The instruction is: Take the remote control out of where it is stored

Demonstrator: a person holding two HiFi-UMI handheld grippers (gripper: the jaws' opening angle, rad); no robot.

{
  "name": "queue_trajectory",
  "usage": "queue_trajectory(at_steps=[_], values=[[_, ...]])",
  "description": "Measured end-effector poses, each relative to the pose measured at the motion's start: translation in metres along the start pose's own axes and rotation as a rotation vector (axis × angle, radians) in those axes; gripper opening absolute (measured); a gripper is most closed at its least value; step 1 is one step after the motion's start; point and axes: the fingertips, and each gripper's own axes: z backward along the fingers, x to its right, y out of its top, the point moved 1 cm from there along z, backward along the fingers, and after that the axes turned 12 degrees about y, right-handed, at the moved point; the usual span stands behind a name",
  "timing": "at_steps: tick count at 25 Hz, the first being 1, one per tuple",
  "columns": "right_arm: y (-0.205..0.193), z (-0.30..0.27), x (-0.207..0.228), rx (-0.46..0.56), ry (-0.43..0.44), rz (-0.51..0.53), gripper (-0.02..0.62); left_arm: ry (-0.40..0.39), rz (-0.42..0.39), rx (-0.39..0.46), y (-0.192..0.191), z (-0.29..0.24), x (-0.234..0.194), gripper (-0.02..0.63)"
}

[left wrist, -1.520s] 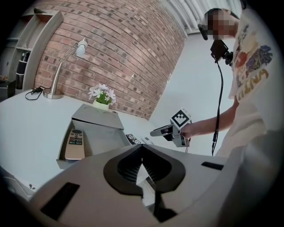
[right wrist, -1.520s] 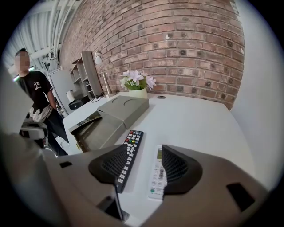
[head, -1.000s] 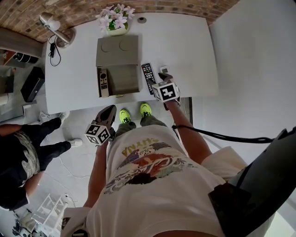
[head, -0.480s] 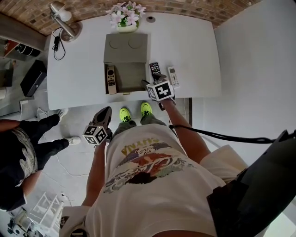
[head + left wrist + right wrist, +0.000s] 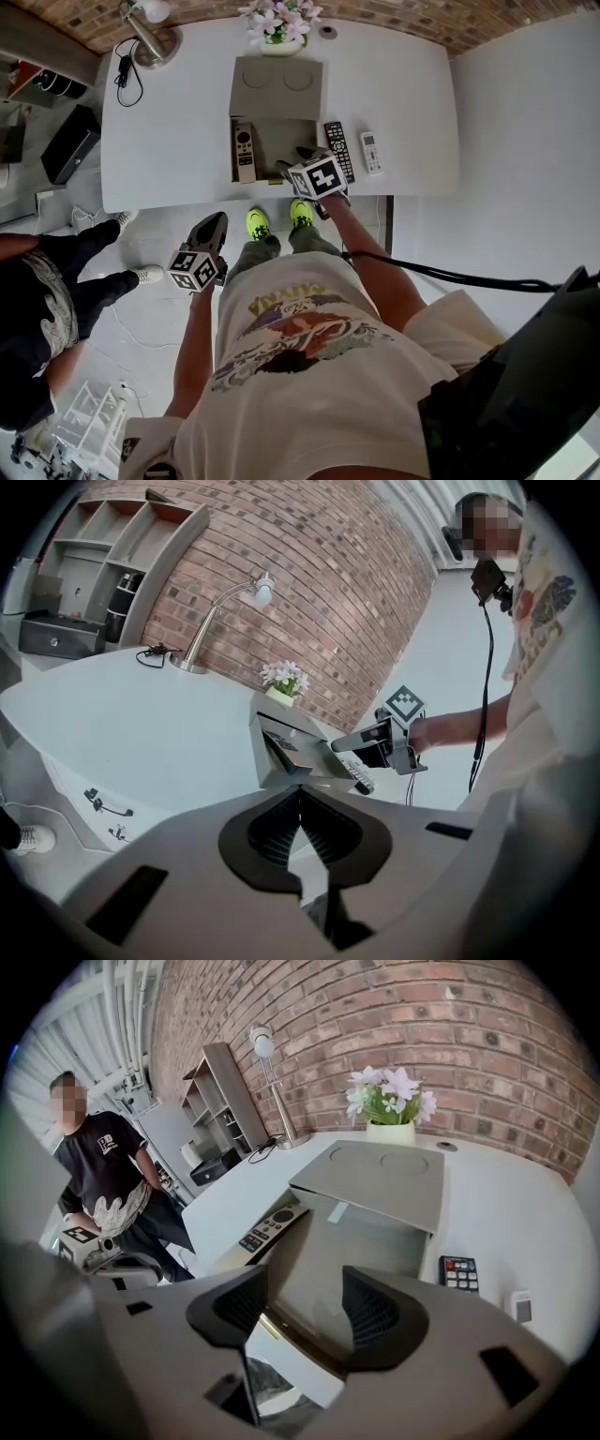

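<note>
Right tongs open; remote just left, untouched.

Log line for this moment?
right hand-held gripper: open, at drawer front | left hand-held gripper: shut, off table | remote: in drawer, untouched

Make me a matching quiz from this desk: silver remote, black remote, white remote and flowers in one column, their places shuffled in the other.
1 silver remote
2 black remote
3 white remote
4 flowers

A at the back by the brick wall
B rightmost on the table
C in the open drawer
D on the table, just right of the drawer

Pairs: 1-C, 2-D, 3-B, 4-A
</note>
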Motion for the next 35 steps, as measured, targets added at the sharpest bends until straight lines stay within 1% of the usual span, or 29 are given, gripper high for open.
queue_trajectory(at_steps=[8,15,21,27,35], values=[[0.005,-0.025,-0.022,-0.025,-0.006,0.007,0.252,-0.001,0.015,-0.027,-0.013,0.017,-0.025,0.006],[0.016,-0.046,-0.041,-0.012,0.037,-0.067,0.252,-0.026,0.019,-0.036,-0.017,0.020,-0.035,0.006],[0.021,-0.063,-0.047,-0.045,0.026,-0.087,0.253,-0.037,0.027,-0.029,-0.019,0.022,-0.042,0.006],[0.020,-0.074,-0.055,-0.056,0.033,-0.135,0.253,-0.030,0.058,-0.037,-0.028,0.029,-0.055,0.006],[0.021,-0.088,-0.053,-0.091,-0.037,-0.118,0.253,-0.030,0.071,-0.024,-0.026,0.027,-0.064,0.006]])
